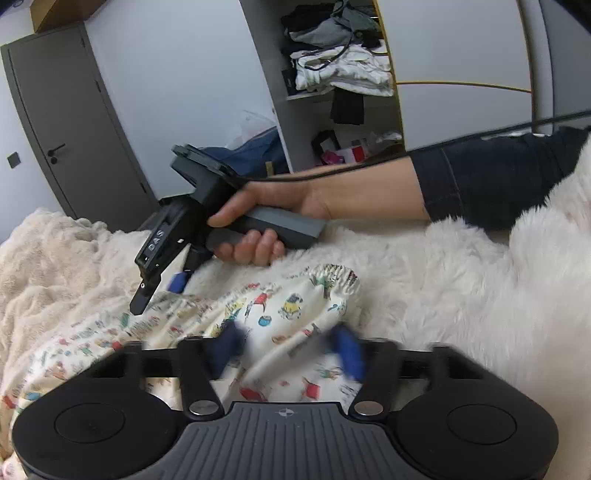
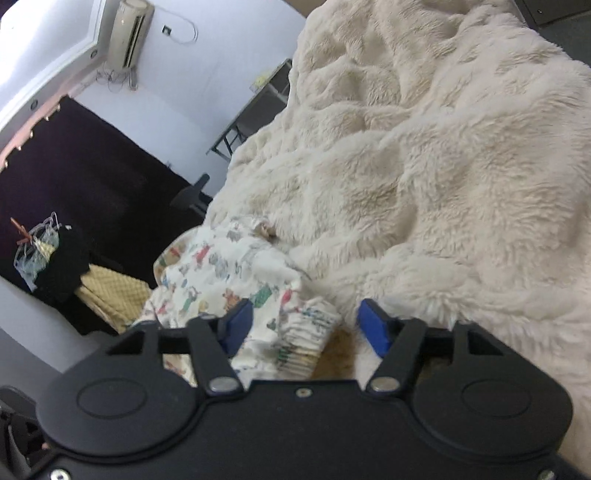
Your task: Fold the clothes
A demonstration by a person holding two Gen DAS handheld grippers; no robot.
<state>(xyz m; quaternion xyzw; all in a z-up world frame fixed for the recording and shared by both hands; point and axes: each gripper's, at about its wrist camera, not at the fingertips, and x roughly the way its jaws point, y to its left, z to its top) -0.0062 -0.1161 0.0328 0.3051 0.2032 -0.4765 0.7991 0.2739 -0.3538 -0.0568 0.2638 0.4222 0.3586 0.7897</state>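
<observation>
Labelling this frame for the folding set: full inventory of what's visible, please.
printed garment: 1, white with coloured print, on the blanket, between both grippers' open fingers
blanket: 1, cream, fluffy, covers the bed
door: 1, grey, shut, back left
shelves: 1 unit, white, piled with clothes
air conditioner: 1, white, high on the wall
hangers: a bunch, beside dark clothing
left gripper: black, blue pads, open
right gripper: black, blue pads, open
hand: 1, holds the right gripper's handle, dark sleeve

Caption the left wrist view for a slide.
Both open grippers, left and right, hover over a cream cartoon-print garment on a fluffy white blanket.
</observation>
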